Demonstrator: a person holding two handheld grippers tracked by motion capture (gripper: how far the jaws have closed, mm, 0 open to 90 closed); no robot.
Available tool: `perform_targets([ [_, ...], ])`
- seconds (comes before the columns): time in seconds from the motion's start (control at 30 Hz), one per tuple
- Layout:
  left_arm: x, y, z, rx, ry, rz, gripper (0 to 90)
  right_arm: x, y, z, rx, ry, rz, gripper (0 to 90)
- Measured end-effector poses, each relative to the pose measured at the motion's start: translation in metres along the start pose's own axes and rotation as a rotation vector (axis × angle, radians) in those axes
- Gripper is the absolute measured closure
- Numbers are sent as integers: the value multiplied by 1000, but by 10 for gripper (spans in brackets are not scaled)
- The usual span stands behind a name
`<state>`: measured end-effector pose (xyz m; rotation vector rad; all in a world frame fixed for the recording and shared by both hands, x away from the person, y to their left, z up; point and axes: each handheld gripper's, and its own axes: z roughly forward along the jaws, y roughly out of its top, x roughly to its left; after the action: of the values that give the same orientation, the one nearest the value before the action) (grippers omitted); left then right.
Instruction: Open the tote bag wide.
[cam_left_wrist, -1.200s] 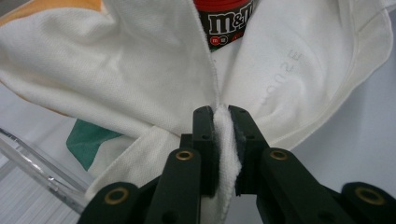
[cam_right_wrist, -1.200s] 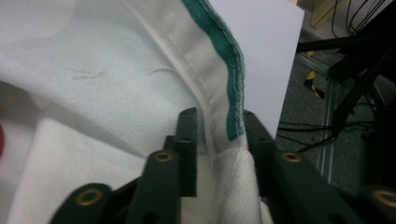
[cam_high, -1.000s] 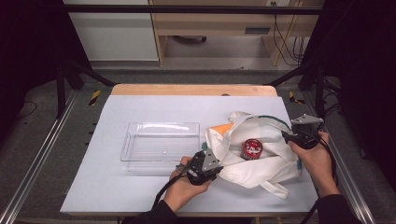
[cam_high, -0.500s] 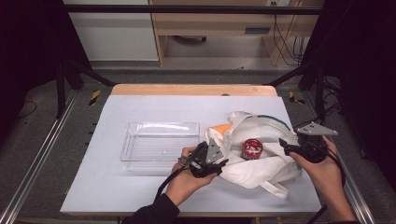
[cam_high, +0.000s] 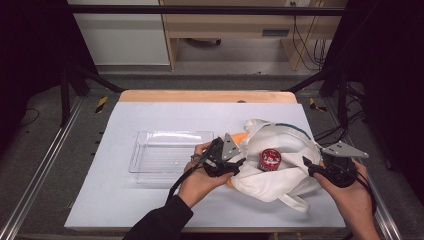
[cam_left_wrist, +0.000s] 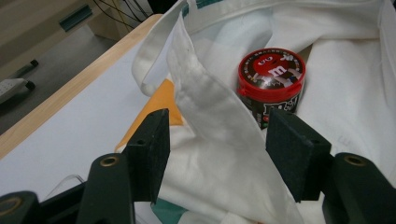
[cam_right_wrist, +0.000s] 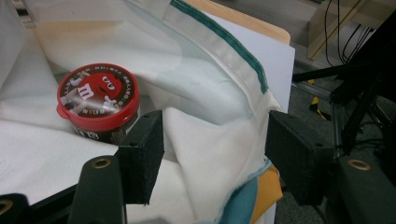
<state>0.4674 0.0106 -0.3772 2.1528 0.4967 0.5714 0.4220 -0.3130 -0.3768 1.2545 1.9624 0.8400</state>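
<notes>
Two tools work at one white cloth bag, which lies on the table and serves as landmark. Left of the bag: clear plastic tray, just beside it. At the bag's left edge: left tool, jaws spread, having just been opening; a fold of bag cloth stands between the pads but they do not press on it. Inside the bag's open mouth: red-lidded candy tub, upright on the cloth. Under the bag: an orange flat thing peeks out. At the bag's right edge: right tool, jaws apart, having just been closing somewhat; the green-trimmed rim sits between its pads, unpinched.
</notes>
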Motion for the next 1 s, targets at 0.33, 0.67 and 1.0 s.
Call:
perform_targets([
  [0.33, 8, 16, 23, 29, 1, 15, 371, -1, -16, -6, 18, -19, 36, 376],
  [0.67, 9, 34, 42, 4, 4, -2, 386, -5, -24, -5, 16, -16, 60, 370],
  [1.0, 22, 31, 50, 53, 0, -11, 578, -4, -29, 1, 33, -18, 55, 410],
])
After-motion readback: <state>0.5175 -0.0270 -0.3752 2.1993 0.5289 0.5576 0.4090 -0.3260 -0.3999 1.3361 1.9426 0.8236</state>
